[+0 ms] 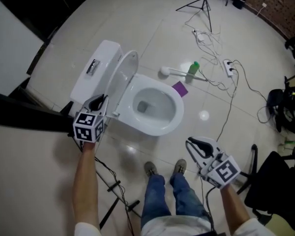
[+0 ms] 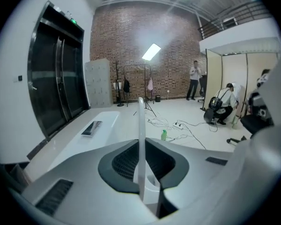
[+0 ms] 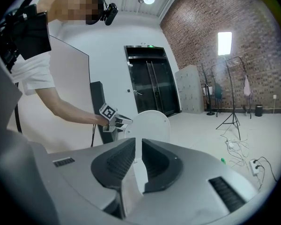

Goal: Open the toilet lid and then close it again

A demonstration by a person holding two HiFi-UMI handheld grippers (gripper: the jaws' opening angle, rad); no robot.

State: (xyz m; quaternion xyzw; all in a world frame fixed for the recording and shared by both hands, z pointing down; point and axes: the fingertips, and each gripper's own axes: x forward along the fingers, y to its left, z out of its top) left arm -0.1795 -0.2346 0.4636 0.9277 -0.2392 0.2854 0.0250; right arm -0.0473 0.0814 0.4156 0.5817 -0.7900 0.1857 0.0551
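Tiled floor [image 1: 152,14], one toilet [image 1: 160,129] (lid [image 1: 123,77] up)

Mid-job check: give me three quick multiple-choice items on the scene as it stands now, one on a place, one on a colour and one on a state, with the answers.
1. Where is the green bottle?
A. on the floor beyond the bowl
B. inside the bowl
C. on a shelf

2. What colour is the flat piece on the floor beside the bowl?
A. orange
B. purple
C. yellow

3. How is the toilet lid?
A. down over the bowl
C. raised, with the left gripper shut on its edge
B. lying detached on the floor

Answers:
1 A: the head view shows the bottle on the floor past the bowl.
2 B: the piece is plainly purple.
3 C: the lid stands up, and the left gripper view shows its thin edge between the jaws.
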